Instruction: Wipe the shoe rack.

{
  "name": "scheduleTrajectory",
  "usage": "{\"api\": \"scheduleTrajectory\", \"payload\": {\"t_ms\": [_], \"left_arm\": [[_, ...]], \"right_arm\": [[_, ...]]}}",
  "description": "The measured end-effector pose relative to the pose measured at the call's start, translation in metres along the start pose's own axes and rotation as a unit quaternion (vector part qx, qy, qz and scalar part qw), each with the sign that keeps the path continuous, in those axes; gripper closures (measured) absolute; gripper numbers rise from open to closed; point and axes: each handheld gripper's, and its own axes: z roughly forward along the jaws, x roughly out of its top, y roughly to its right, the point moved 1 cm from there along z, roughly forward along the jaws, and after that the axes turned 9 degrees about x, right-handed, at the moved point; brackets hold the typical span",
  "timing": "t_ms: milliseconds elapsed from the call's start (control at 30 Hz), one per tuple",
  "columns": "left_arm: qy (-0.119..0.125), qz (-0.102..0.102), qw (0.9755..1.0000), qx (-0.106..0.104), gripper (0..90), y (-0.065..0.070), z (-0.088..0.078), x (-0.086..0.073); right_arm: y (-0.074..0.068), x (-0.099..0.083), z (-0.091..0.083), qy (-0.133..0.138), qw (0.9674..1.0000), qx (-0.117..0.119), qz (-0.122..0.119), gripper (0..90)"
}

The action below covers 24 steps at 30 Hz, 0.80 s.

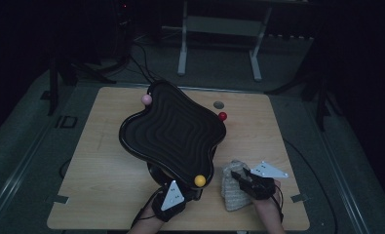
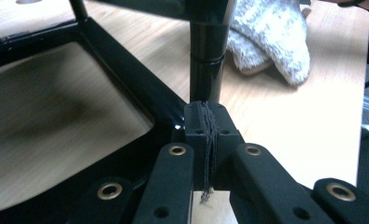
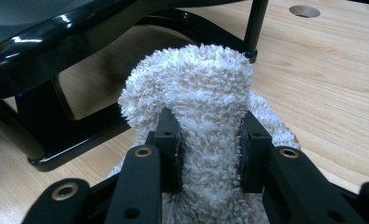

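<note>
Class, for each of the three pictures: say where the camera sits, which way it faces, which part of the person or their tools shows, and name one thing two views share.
High view: above the person's side, facing forward and down on the wooden table; forearms, left claw and right claw show.
Left gripper view: on the left claw, shut, facing the black stand's post.
Right gripper view: on the right claw, clamped on the white fluffy cloth.
Shared: the cloth and the black stand appear in both gripper views.

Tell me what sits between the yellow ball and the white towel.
In the high view, nothing: between the yellow ball and the white towel lies a short strip of bare wooden table. The right gripper clamps the towel.
</note>
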Motion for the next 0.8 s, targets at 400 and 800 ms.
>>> {"api": "scheduleTrajectory", "payload": {"t_ms": [400,800], "left_arm": [[0.005,0.014,0.9999,-0.008,84.1,0.005,0.01,0.008],[0.0,-0.05,0.9964,0.068,46.5,-0.073,-0.047,-0.027]], "right_arm": [[0.001,0.0,-0.003,0.002,1.0,0.0,0.0,67.4],[-0.021,0.015,-0.02,0.027,0.9992,0.02,-0.021,67.4]]}}
